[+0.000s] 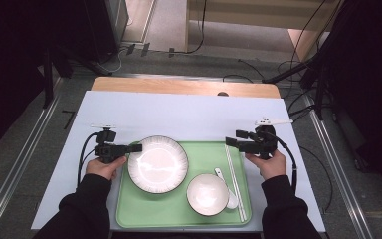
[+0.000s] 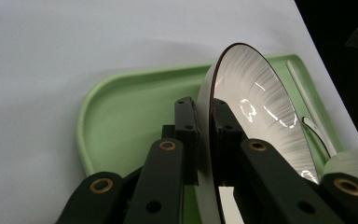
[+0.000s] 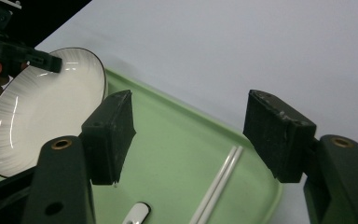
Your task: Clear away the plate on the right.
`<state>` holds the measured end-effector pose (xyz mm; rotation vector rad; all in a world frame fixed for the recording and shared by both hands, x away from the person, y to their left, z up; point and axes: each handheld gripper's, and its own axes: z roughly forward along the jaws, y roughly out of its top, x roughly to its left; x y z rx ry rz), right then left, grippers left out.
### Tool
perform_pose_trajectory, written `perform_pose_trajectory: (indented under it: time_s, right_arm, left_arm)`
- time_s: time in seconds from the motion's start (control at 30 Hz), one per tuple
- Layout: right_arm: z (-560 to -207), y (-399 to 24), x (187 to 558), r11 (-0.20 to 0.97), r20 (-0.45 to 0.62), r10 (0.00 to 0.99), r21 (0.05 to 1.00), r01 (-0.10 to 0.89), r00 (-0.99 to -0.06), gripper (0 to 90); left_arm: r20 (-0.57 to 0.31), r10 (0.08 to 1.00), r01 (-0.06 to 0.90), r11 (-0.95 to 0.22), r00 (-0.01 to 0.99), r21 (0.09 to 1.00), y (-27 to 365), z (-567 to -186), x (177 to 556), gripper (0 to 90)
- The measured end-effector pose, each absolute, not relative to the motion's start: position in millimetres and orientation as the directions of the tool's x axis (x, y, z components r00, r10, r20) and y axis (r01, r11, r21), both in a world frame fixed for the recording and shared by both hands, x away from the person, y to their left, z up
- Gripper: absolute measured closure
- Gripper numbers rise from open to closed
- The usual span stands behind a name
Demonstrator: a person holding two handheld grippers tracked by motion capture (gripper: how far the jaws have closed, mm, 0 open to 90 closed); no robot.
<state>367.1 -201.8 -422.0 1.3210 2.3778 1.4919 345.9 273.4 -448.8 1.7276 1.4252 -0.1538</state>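
- In the high view, the person's two forearms in dark sleeves come in from the bottom edge, one on each side of the green tray (image 1: 129, 211).
- Nearest on the tray stands a small white bowl (image 1: 207, 194). A white spoon (image 1: 227, 190) lies just beside it on its right, and the white chopsticks (image 1: 235, 180) lie along the right side of the tray.
- The left gripper (image 1: 135, 148) is held level at the left edge of the tray and points to the right. Its jaws are closed tightly on the left rim of the white plate (image 1: 157, 164).
- In the left gripper view, the thin rim of the plate (image 2: 261, 112) sits between the two black pads, and both pads press on it. The plate has a dark line around its edge and fine ribs on the inside.
- The plate is over the left half of the tray, behind the bowl and to its left. I cannot tell if it rests fully on the tray or if one side is a little lifted.
- The right gripper (image 1: 232, 142) is at the right far corner of the tray, near the far ends of the chopsticks, and points to the left.
- In the right gripper view, its jaws stand wide apart with nothing between the pads; below them are the tray floor and the chopsticks (image 3: 216, 186).
- Farther away, the white table sheet (image 1: 179, 114) is bare, and a wooden edge (image 1: 179, 86) shows behind it.
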Motion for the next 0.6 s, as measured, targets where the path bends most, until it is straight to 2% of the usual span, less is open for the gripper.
perform_pose_trajectory:
  time_s: [0.2, 0.3, 0.4, 0.47, 0.6]
  right_arm:
    - [-421, -211, 360, 0.176, 0.371, 0.676, 0.758, 0.628, -0.637, 33.8]
    - [-422, -213, 358, 0.186, 0.37, 0.674, 0.752, 0.632, -0.64, 33.8]
    - [-422, -213, 356, 0.196, 0.368, 0.671, 0.749, 0.632, -0.644, 33.7]
    - [-422, -213, 354, 0.204, 0.367, 0.665, 0.749, 0.631, -0.65, 33.7]
    - [-421, -212, 349, 0.221, 0.35, 0.669, 0.749, 0.624, -0.656, 33.7]
  left_arm:
    - [-0.536, 0.758, 0.829, -0.012, 0.372, 0.559, 273, -450, 344, 84.5]
    - [-0.45, 0.796, 0.805, -0.077, 0.404, 0.588, 268, -448, 341, 82.8]
    - [-0.395, 0.811, 0.797, -0.138, 0.432, 0.588, 266, -449, 341, 76.2]
    - [-0.419, 0.798, 0.799, -0.125, 0.434, 0.589, 268, -450, 341, 71.4]
    - [-0.428, 0.784, 0.76, -0.083, 0.449, 0.645, 273, -442, 338, 61.8]
